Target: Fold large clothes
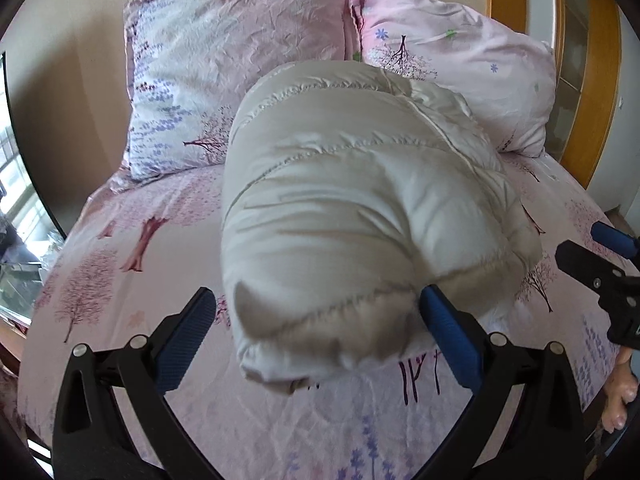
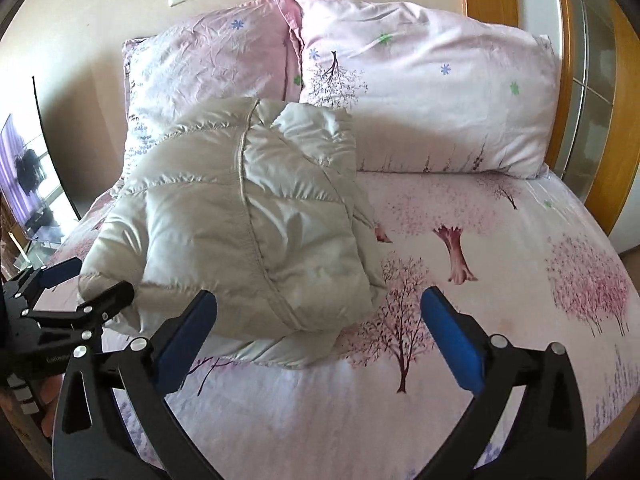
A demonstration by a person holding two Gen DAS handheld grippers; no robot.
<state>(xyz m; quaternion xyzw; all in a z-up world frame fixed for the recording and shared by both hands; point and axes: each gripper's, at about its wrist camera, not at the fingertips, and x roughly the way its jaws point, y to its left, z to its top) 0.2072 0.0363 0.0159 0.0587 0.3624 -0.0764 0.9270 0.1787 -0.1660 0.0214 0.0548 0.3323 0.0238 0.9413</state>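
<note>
A puffy off-white quilted down jacket lies folded into a thick bundle on the pink bed; it also shows in the right wrist view. My left gripper is open, its blue pads on either side of the bundle's near end, holding nothing. My right gripper is open and empty, just in front of the bundle's near right corner. The right gripper shows at the right edge of the left wrist view. The left gripper shows at the left edge of the right wrist view.
The bed sheet is pink with tree prints. Two matching pillows lean on the wall behind the jacket. A wooden headboard frame stands at the right. A window is at the left.
</note>
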